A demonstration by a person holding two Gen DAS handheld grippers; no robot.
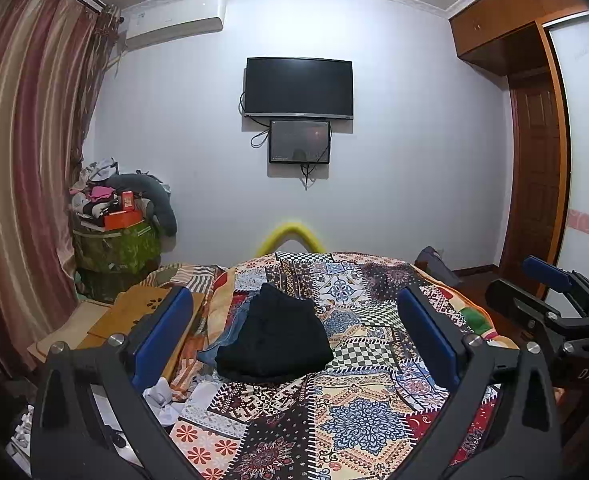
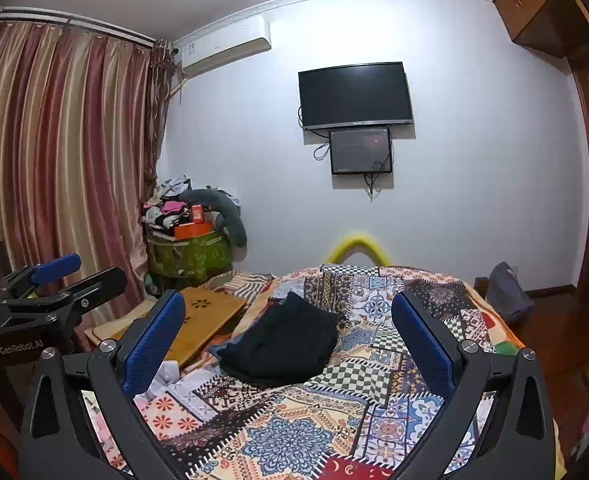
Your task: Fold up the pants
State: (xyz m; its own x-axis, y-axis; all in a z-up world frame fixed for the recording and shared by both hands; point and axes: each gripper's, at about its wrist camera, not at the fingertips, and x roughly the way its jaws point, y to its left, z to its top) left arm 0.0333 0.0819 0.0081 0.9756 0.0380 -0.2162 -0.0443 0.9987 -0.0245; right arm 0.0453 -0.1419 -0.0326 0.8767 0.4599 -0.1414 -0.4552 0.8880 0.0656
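Left wrist view shows, nearest to the camera, the left claw [image 1: 294, 334] with its two blue pads wide apart and nothing between them. The right wrist view shows the same for the right claw [image 2: 288, 334]: jaws apart, empty, held above the bed [image 2: 374, 420] with its patterned cover.

A little farther, on the cover and near the left edge of the bed, lie the black pants [image 1: 276, 340]. They look already folded into a compact bundle, resting partly on some blue fabric [image 1: 224, 336]. Neither claw touches them.

Beside the bed stands a low wooden board [image 2: 202, 320], then a pile of clothes on a green box [image 2: 190, 256]. On the far wall hangs a television [image 1: 299, 87].

The folding itself seems finished or nearly so, and both claws are in the released position. The next move probably calls for checking that the bundle is neat, or pressing it flat.
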